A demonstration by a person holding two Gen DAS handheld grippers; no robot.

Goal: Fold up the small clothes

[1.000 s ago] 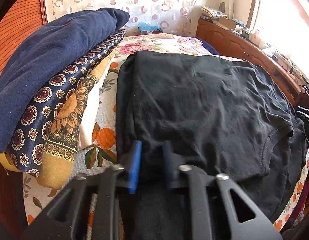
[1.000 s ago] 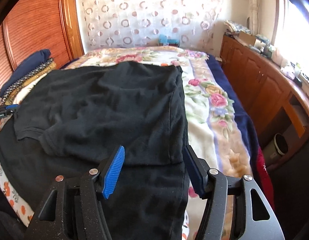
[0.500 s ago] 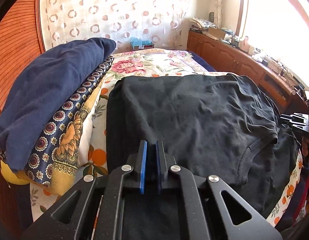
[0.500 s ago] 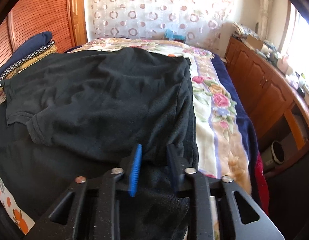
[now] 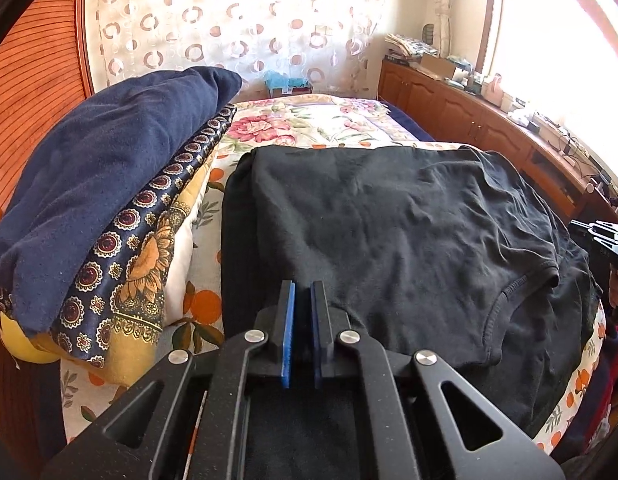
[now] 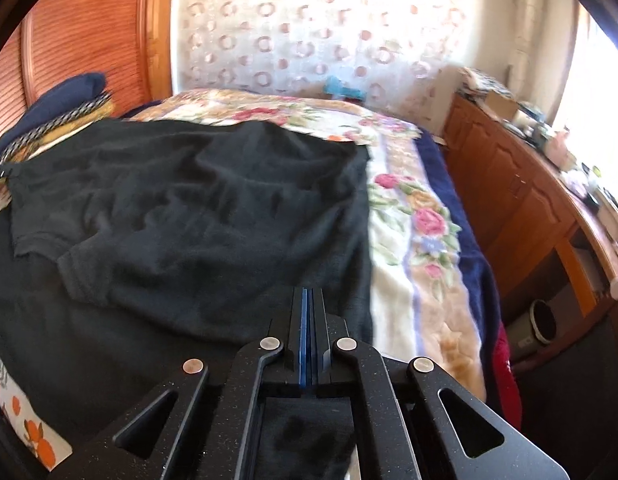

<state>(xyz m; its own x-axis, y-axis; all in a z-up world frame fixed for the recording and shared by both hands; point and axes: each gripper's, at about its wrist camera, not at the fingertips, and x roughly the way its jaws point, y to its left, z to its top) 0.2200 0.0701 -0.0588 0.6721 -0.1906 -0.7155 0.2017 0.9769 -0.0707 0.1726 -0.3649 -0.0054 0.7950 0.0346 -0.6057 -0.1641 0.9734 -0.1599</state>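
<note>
While I look for writing, no label or brand is legible in either view; the clutter on the cabinet [image 5: 461, 108] is too small to read.

My left gripper [image 5: 303, 292] has its blue pads drawn nearly together, pinching a fold of the black shirt [image 5: 389, 240] at its near edge, at about 6 o'clock in the left view. My right gripper [image 6: 307, 300] has its jaws fully together, and dark cloth of the same shirt [image 6: 189, 220] lies under and around its tips, at 6 o'clock in the right view; I take it as clamped on that near edge.

The shirt lies spread flat across the bed [image 5: 317, 120], on a floral blanket [image 6: 421, 232], with a sleeve folded over its front.

Only the left view shows the pile [image 5: 101, 200] closely, at 9 o'clock: a navy fleece on top, a patterned navy and gold cloth beneath, something white and yellow under that. It also shows the orange-print sheet [image 5: 201, 304] beside the shirt and, at 3 o'clock, the black tip of the other gripper at the picture's edge.

Only the right view shows the blanket's navy border [image 6: 465, 240] at 3 o'clock, a red cloth [image 6: 505, 360] at 4 o'clock hanging at the bed's edge, and a round bin [image 6: 543, 322] on the floor by the cabinet. The right view is slightly blurred.
</note>
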